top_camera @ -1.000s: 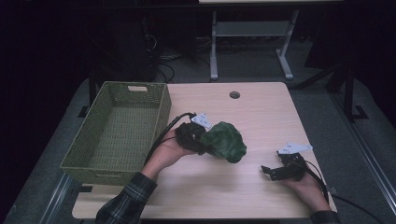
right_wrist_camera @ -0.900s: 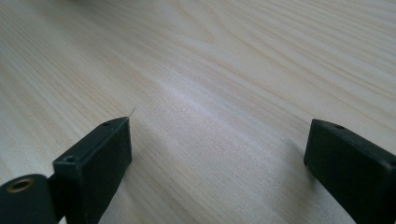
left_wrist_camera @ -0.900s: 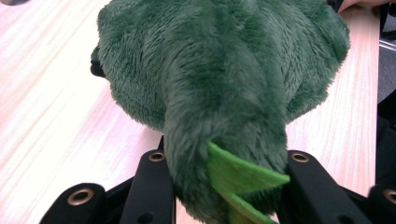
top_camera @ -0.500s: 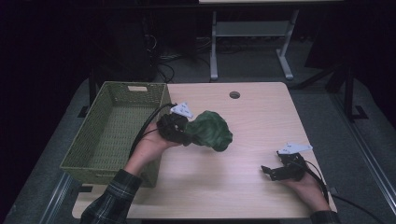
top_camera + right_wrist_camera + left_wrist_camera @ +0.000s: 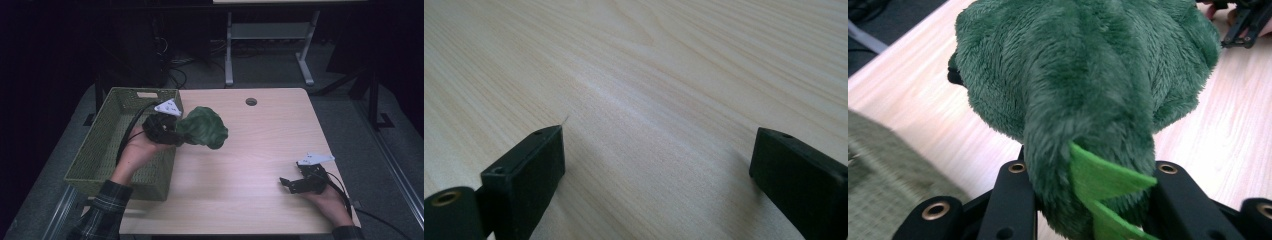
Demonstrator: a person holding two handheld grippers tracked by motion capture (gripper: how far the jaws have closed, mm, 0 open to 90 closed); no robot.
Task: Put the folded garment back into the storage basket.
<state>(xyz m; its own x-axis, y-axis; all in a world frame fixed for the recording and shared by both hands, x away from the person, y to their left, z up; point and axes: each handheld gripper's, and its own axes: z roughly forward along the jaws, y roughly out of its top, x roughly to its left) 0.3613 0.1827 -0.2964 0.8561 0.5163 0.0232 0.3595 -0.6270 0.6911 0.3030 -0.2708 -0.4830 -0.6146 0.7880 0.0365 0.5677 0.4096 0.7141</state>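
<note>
High view: left gripper point(image 5: 172, 134) held up at the basket's point(image 5: 100, 150) right rim, clamped on a green plush point(image 5: 202, 127) that hangs over the table point(image 5: 240, 165) just right of the basket, apparently clear of the wood, though hard to judge from above. Grey plate on top of that gripper, black cable looping back over the basket toward a plaid sleeve point(image 5: 102, 210). Right gripper point(image 5: 289, 184) low near the table's right front corner, well apart from the plush, held in a hand point(image 5: 325, 197) with jaws pointing left. Round hole point(image 5: 251, 101) in the tabletop near the far edge. Left gripper view: left gripper point(image 5: 1088, 200) closed on a narrow end of the plush point(image 5: 1083, 75), fur bulging between the two black jaws, bright green felt spikes point(image 5: 1103, 185) sticking out at the pinch. Light wood below, blurred green weave of the basket point(image 5: 888, 170) at lower left, other gripper's black tip at upper right. Right gripper view: right gripper point(image 5: 656, 150) spread wide, nothing between the jaws, bare wood grain of the table point(image 5: 649, 65) ahead and beneath.
</note>
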